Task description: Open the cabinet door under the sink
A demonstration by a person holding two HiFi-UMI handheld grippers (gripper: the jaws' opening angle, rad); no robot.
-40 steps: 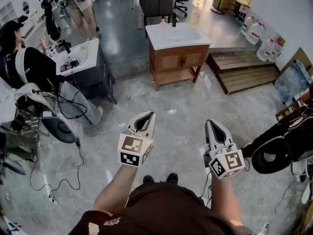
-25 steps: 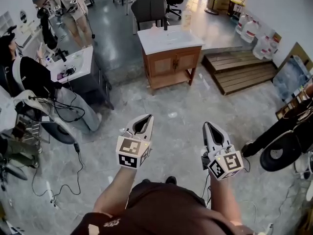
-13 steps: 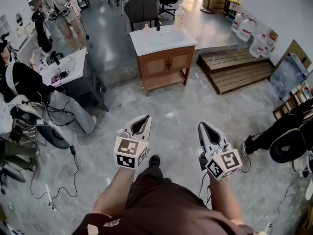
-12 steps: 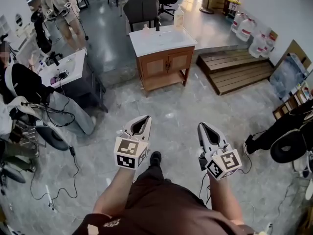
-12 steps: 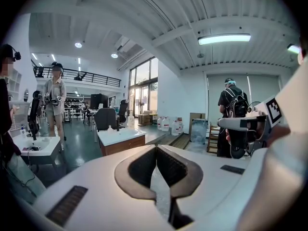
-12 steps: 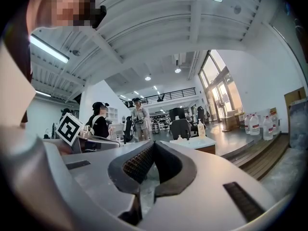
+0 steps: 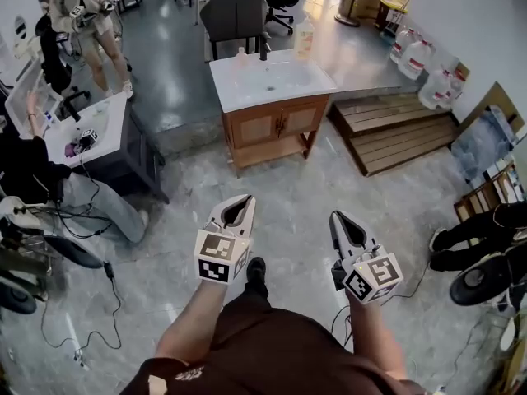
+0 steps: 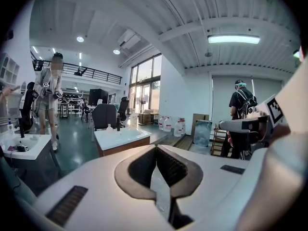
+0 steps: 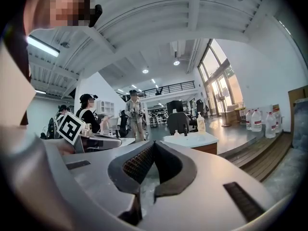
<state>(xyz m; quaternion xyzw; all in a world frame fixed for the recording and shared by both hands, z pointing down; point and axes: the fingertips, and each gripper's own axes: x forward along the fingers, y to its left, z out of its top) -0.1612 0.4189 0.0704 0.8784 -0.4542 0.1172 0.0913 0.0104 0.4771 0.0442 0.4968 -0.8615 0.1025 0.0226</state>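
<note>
In the head view the wooden cabinet door [image 7: 257,127] under the white rectangular sink [image 7: 268,79] stands closed, well ahead of the left gripper [image 7: 239,202] and right gripper [image 7: 340,219], so reaching and pulling remain; the left gripper view, then the right gripper view, show ribbed jaws together, empty.

cabinet [image 7: 272,127]: brown wood, paler door panels | sink top [image 7: 247,85]: white | floor [image 7: 305,192]: grey, marbled | left tongs [image 7: 247,198], right tongs [image 7: 336,216]: white, black-and-white square markers | shirt [image 7: 280,348]: dark brown | platform [image 7: 395,130]: brown planks
</note>
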